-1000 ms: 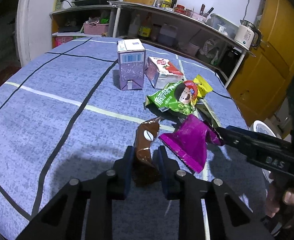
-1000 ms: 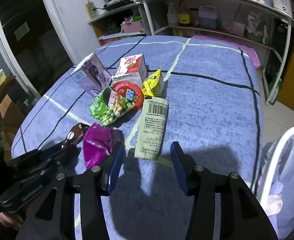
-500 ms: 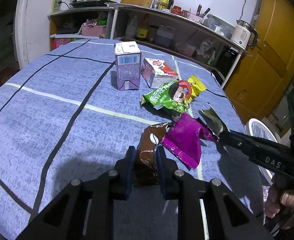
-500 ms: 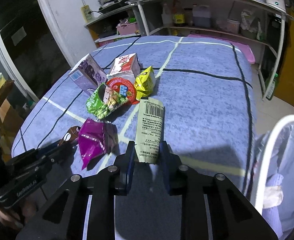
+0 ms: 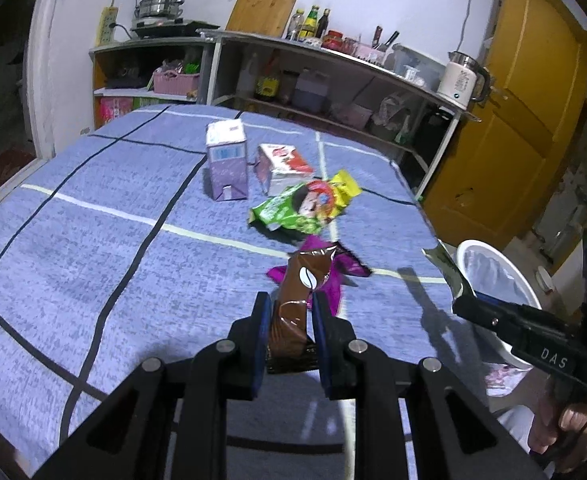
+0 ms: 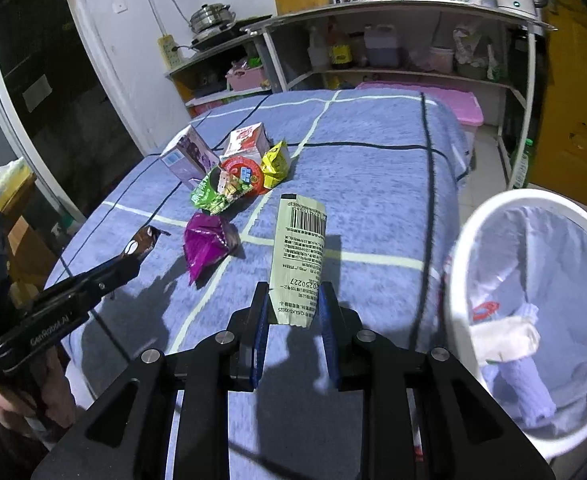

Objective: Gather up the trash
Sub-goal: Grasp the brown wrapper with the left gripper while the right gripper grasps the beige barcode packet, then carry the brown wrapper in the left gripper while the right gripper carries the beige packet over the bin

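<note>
left wrist view: left gripper [image 5: 291,322] pinched on brown coffee sachet [image 5: 297,300], raised off the table [image 5: 93,248], likely for carrying to the white bin [image 5: 493,280]; purple wrapper [image 5: 333,276] lies just beyond the sachet.
right wrist view: right gripper [image 6: 293,308], jaws just closed, clamps pale barcode packet [image 6: 299,256] by its near end; bin beside it, right of the table.

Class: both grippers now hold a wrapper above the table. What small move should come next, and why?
Probably carry the right gripper, shut on the pale barcode wrapper, over the white bin beside the table and release; the wrapper is already lifted and the bin is close.
</note>
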A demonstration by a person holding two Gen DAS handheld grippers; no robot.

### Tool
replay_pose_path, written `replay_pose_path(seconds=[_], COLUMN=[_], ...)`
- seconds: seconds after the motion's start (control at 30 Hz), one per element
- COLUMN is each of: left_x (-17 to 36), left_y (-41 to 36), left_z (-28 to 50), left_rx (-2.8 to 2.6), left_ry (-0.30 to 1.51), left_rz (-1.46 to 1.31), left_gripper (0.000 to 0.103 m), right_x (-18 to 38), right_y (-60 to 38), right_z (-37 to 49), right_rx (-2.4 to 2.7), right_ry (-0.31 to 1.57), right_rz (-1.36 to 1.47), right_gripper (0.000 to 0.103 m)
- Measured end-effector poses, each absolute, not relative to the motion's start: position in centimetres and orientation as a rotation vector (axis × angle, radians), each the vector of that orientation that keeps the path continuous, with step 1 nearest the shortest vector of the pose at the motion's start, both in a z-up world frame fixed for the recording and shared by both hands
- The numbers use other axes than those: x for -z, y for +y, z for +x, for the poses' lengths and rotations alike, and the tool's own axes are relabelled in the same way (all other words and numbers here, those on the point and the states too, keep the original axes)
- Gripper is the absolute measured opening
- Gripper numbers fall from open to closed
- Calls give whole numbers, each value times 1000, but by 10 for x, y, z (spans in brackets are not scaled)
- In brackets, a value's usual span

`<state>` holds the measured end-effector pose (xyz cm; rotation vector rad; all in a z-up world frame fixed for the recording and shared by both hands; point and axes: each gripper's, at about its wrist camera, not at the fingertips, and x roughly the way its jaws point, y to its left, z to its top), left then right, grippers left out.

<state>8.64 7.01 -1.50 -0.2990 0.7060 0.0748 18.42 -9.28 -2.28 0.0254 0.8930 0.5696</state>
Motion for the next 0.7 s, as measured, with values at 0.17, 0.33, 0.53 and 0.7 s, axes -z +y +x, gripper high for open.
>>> replay_pose_path(seconds=[0.17,0.33,0.53,0.7], left_x=[5,-2,-6,-9], left_y=[52,33,12,-6], left_z=[81,80,83,89], left_rx=[-36,10,60,100], left_ry=[687,676,679,686], left_rz=[-284,-265,-245,-223], left_gripper=[22,22,22,22], right_x=[12,5,2,2], right_y=[-110,-128,-150,-167], right_z=[166,153,146,143], right_rx=[-551,-525,-486,-456], right_ry=[862,839,828,825], right_rz=[36,47,69,87], right_gripper=[25,25,25,25])
